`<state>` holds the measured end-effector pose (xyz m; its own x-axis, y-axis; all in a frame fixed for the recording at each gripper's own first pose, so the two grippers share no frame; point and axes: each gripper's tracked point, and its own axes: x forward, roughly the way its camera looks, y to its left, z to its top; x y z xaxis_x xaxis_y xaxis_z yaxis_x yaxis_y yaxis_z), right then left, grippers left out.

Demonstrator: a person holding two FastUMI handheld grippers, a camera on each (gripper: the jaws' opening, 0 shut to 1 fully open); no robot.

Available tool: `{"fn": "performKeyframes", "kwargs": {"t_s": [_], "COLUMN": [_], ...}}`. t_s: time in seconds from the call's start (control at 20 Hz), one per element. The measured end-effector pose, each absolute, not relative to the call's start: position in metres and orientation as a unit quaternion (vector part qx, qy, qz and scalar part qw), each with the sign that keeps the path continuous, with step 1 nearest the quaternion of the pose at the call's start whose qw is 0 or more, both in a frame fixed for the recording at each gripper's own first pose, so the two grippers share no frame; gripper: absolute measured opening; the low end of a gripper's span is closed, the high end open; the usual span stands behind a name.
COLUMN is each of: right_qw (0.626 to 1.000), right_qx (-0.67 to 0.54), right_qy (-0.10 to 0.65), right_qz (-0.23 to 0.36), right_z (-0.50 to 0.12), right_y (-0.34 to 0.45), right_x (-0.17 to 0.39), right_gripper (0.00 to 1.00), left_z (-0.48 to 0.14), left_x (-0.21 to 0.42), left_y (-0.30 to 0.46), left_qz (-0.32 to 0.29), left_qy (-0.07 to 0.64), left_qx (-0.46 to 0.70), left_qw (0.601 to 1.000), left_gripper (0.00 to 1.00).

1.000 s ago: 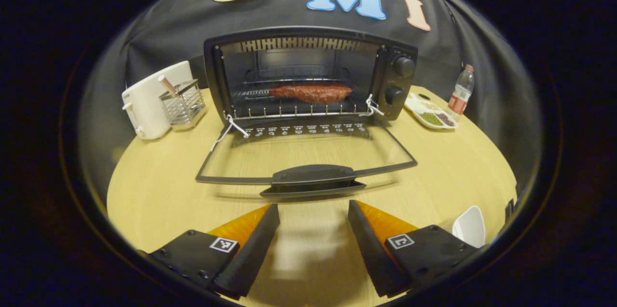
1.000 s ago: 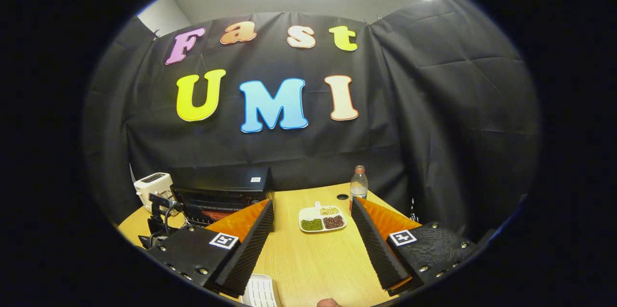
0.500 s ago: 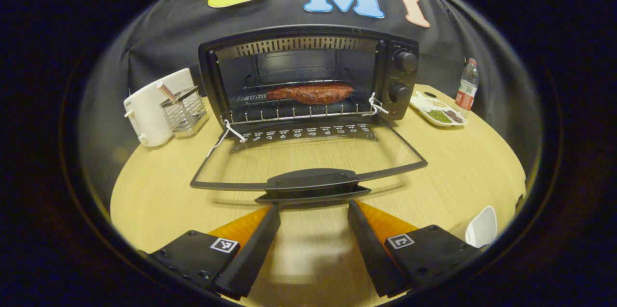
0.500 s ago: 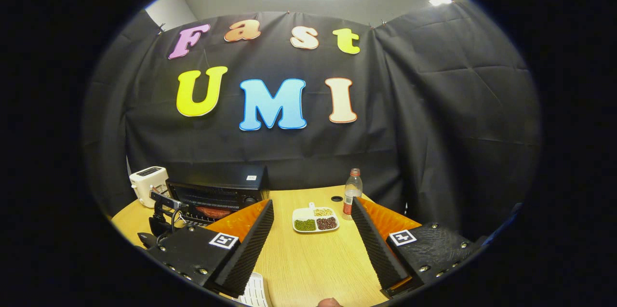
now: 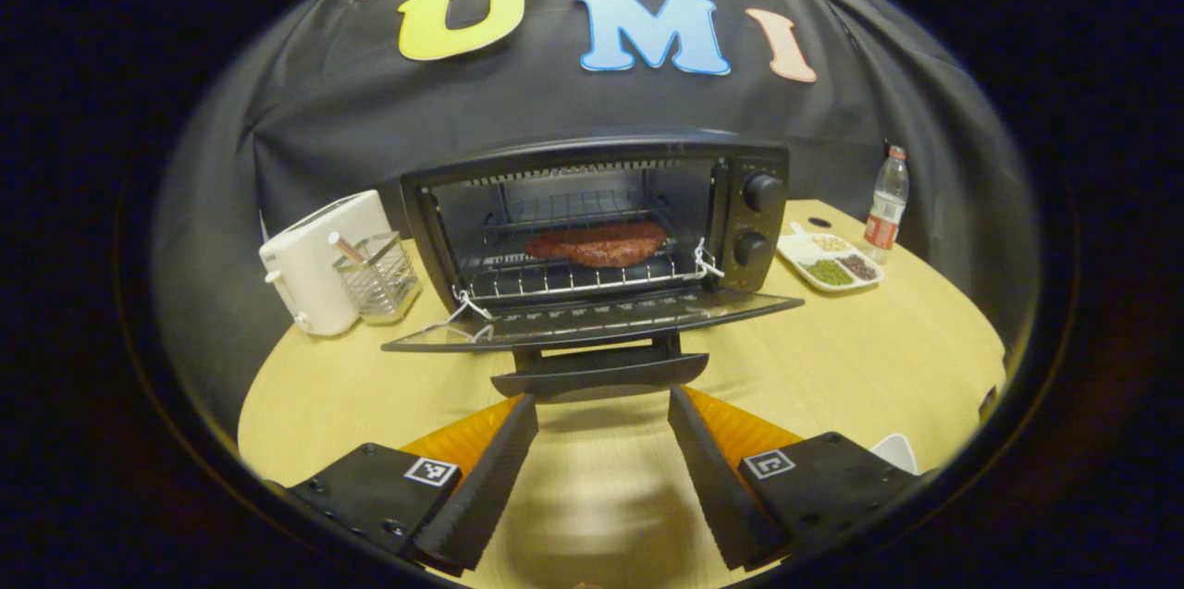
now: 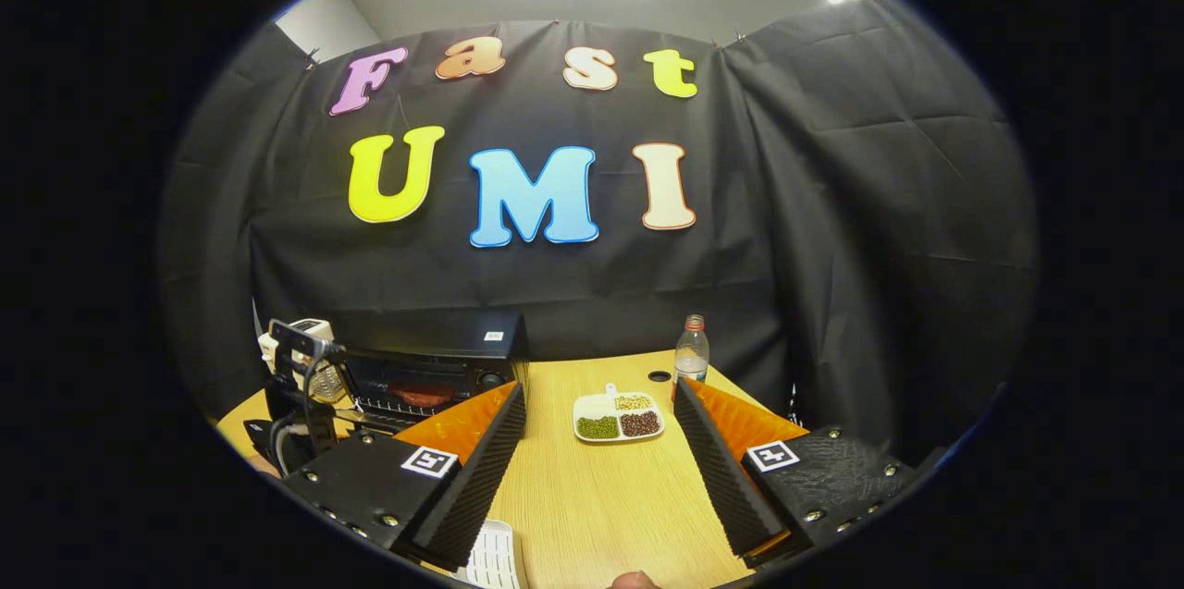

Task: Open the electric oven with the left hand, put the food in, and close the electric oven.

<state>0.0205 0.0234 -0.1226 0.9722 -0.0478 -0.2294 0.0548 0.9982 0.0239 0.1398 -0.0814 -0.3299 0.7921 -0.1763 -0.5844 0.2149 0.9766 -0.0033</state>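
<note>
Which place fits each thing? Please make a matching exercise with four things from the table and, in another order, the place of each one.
Things:
1. food
2. toaster
3. bottle
4. door handle

Places:
A. just ahead of the left gripper
B. on the rack inside the oven
C. left of the oven, beside a wire basket
D. right of the oven, behind the divided dish

Pairs: 1-B, 2-C, 3-D, 4-A

White toaster (image 5: 319,263) beside wire rack (image 5: 377,275); divided snack dish (image 5: 829,261) near bottle (image 5: 886,203) on wooden table (image 5: 860,358).
</note>
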Motion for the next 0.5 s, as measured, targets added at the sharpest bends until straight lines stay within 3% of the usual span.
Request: {"fn": "performKeyframes", "kwargs": {"t_s": [0.4,0.5], "right_qw": [0.992,0.992], "right_qx": [0.006,0.007], "right_qy": [0.121,0.12], "right_qz": [-0.035,-0.041], "right_z": [-0.133,-0.133], "right_y": [0.027,0.026], "right_x": [0.025,0.025], "right_gripper": [0.98,0.98], "left_z": [-0.273,-0.264], "left_x": [0.195,0.213], "left_y": [-0.087,-0.087], "left_qz": [-0.112,-0.115], "left_qy": [0.246,0.235], "left_qx": [0.038,0.039], "left_qw": [0.962,0.964], "left_gripper": [0.96,1.0]}}
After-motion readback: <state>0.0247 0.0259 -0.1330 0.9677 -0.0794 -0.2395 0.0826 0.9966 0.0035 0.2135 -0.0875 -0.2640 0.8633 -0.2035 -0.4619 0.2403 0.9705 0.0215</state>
